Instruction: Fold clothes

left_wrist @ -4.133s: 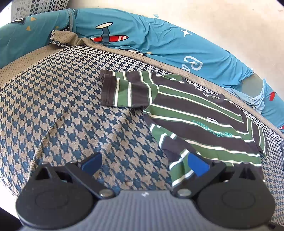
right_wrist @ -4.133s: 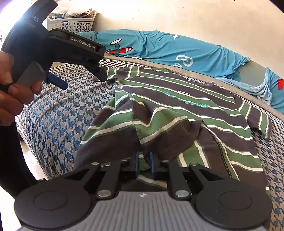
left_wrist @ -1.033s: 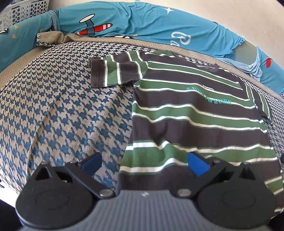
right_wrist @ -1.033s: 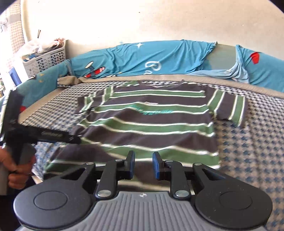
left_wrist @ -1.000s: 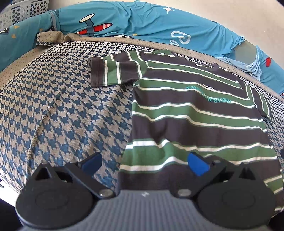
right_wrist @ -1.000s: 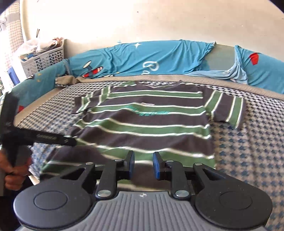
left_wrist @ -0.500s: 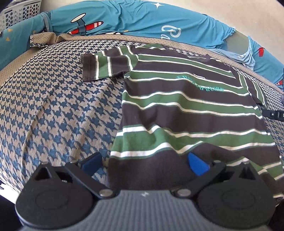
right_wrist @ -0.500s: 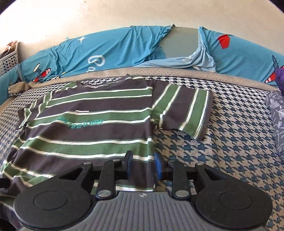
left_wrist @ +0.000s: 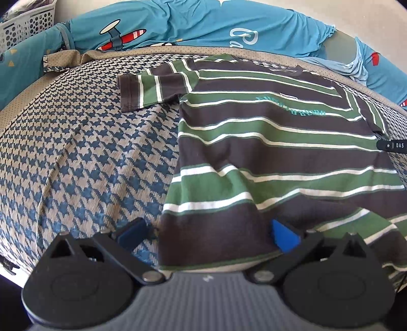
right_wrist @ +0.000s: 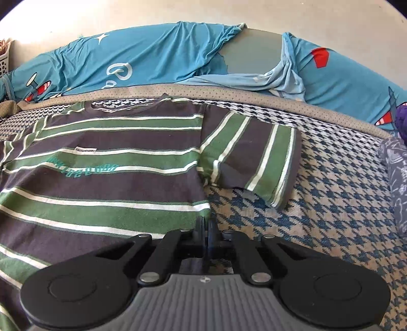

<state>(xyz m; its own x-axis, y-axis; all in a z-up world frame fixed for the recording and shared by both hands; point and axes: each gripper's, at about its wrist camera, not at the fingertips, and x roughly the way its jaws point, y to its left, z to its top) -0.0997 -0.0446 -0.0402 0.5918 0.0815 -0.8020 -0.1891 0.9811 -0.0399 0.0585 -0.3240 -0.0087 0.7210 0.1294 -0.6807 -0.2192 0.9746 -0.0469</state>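
Striped T-shirt [left_wrist: 267, 142] lies spread face up on the houndstooth bed cover [left_wrist: 76, 157], collar toward the far edge, hem toward me, both short sleeves out to the sides. It is brown with green and white bands, and a line of teal lettering runs across the chest.

My left gripper [left_wrist: 207, 233] sits low at the shirt's near left corner, pointing forward over the cloth. Its jaws are spread wide: the left blue pad [left_wrist: 132, 233] rests on the bare cover just beside the shirt's side edge, and the right pad sits on the brown band near the hem. The hem corner lies between them, ungripped. Cloth bunches into a ridge running up from the right pad.

My right gripper [right_wrist: 204, 230] is down at the shirt's right side edge, below the right sleeve [right_wrist: 251, 157], aimed toward the head of the bed. Its two fingers are pressed together, and the edge of the shirt runs straight into them, so I am pinching the side seam there. From the left wrist view, a black piece marked DAS [left_wrist: 393, 145] shows at the far right edge of the shirt.

Beyond the collar, blue bedding with plane prints [right_wrist: 142, 58] is heaped along the wall. A white laundry basket [left_wrist: 28, 24] stands at the far left corner.
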